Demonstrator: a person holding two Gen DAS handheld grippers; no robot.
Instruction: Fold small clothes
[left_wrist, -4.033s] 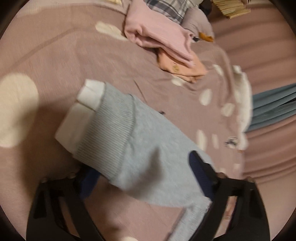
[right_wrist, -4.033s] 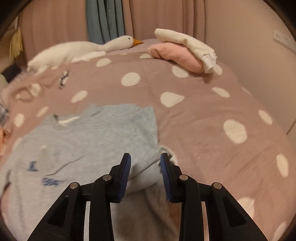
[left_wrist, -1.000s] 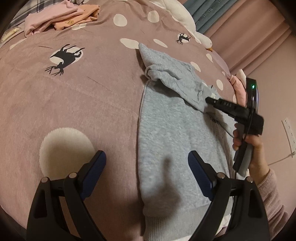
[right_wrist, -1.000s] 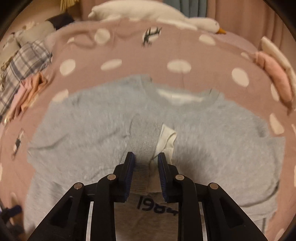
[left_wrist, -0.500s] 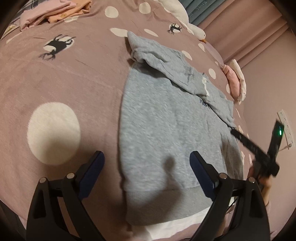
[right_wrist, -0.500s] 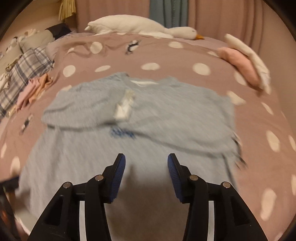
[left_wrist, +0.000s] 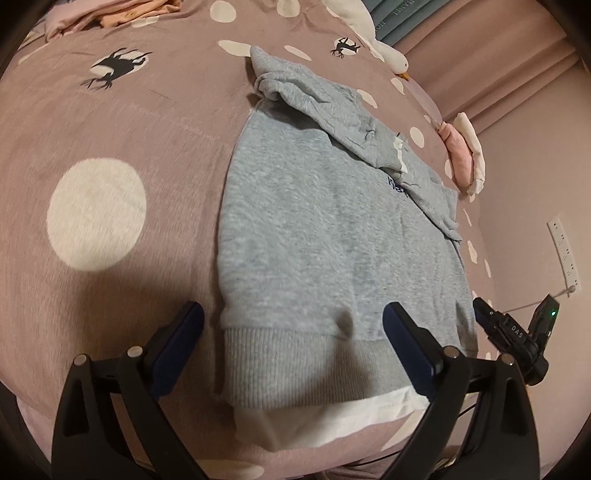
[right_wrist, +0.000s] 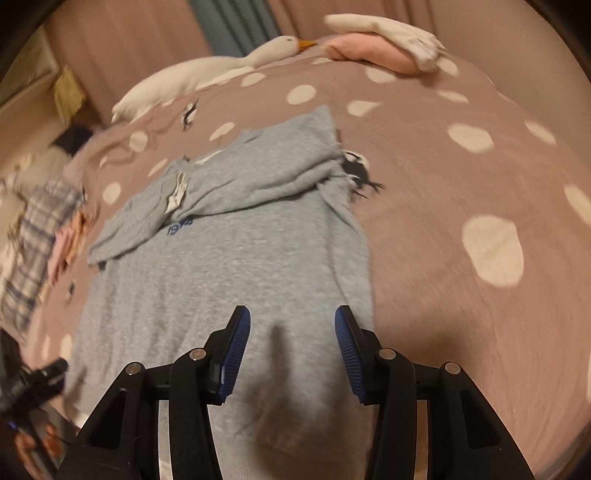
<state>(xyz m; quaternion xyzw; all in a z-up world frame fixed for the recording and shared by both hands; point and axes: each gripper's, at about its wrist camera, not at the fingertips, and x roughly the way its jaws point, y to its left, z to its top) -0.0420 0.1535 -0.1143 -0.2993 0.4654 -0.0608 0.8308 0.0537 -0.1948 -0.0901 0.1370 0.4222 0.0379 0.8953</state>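
Chest print on the grey sweatshirt (left_wrist: 332, 236) is partly covered by both folded-in sleeves; the right view is blurred. The sweatshirt is laid flat on the dotted bedspread (left_wrist: 122, 122), hem at the near edge. Left gripper (left_wrist: 291, 347) and right gripper (right_wrist: 291, 347) are held wide apart, nothing gripped. Folded pink clothes (right_wrist: 365, 50) and goose plush (right_wrist: 207, 77) are well apart.

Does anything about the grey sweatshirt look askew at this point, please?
Yes: on the grey sweatshirt, the folded-in sleeves lie bunched and crooked across the chest, half covering the blue print.

"19?4" on grey sweatshirt (right_wrist: 236, 266); "DAS" on right gripper (left_wrist: 517, 334)
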